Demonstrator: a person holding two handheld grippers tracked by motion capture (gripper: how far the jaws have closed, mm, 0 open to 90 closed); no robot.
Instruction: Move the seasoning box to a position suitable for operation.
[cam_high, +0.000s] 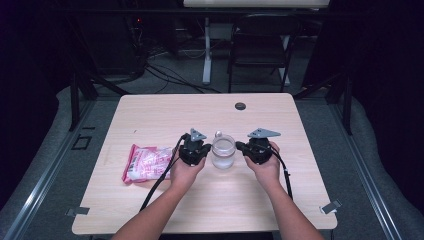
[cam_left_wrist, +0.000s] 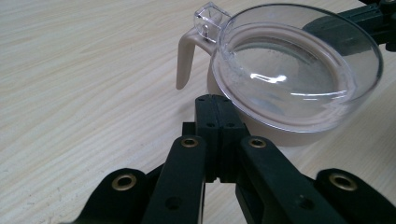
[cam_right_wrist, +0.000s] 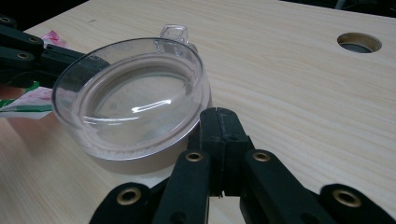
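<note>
Lidded jar (cam_high: 223, 151) between closed grippers

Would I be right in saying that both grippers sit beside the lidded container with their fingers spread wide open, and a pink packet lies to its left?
Not quite: the fingers are shut, not spread. The left gripper and right gripper views show them pressed together beside the container. The pink packet does lie to its left.
</note>
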